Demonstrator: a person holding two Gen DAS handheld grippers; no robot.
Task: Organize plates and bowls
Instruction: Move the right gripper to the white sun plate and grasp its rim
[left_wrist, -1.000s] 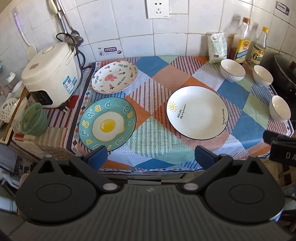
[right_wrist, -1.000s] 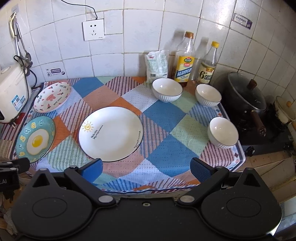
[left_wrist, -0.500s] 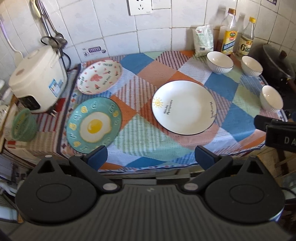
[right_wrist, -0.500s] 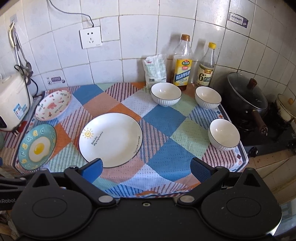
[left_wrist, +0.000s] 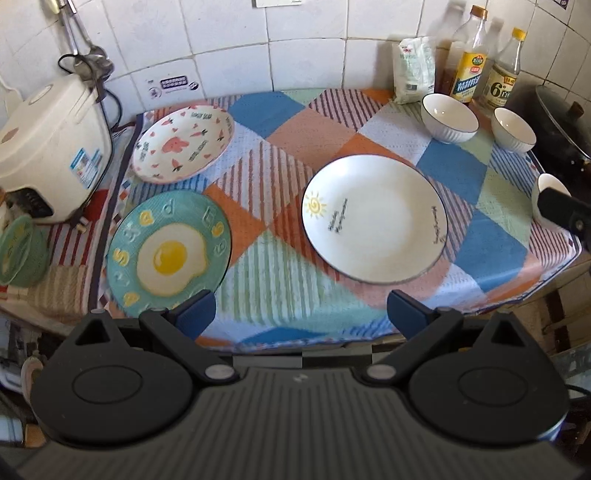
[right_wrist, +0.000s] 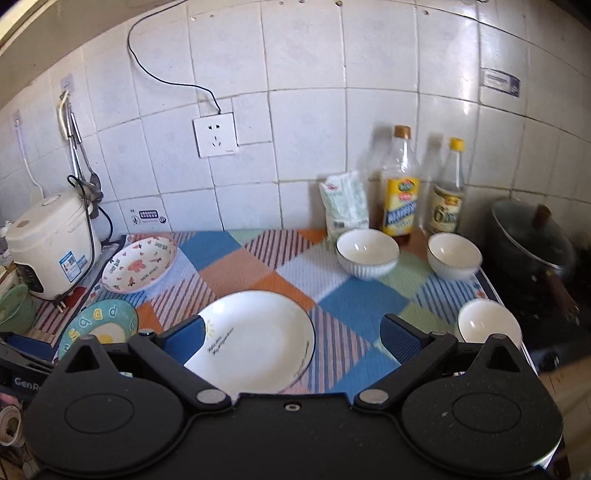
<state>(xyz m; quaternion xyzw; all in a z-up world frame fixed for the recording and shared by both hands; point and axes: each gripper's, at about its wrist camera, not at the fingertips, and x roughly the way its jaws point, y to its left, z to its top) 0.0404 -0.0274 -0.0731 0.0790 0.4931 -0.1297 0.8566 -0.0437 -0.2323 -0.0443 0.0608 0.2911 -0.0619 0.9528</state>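
Observation:
Three plates lie on the patchwork cloth: a big white plate (left_wrist: 375, 218) (right_wrist: 255, 339) in the middle, a teal fried-egg plate (left_wrist: 170, 254) (right_wrist: 98, 326) at front left, and a pink-patterned plate (left_wrist: 183, 143) (right_wrist: 139, 264) behind it. Three white bowls stand at the right: one by the bottles (left_wrist: 450, 117) (right_wrist: 367, 252), one beside it (left_wrist: 513, 130) (right_wrist: 454, 256), one near the front edge (right_wrist: 487, 321). My left gripper (left_wrist: 301, 314) is open and empty, short of the table's front edge. My right gripper (right_wrist: 291, 338) is open and empty, low over the white plate's near rim.
A white rice cooker (left_wrist: 51, 147) stands at the left with a green strainer (left_wrist: 20, 251) beside it. Two bottles (right_wrist: 400, 192) and a white bag (right_wrist: 345, 205) line the tiled wall. A black lidded pot (right_wrist: 532, 240) sits on the stove at the right.
Both grippers moved forward toward the table. The right one dropped lower and tilted up, so the wall fills more of its view. Nothing on the table moved.

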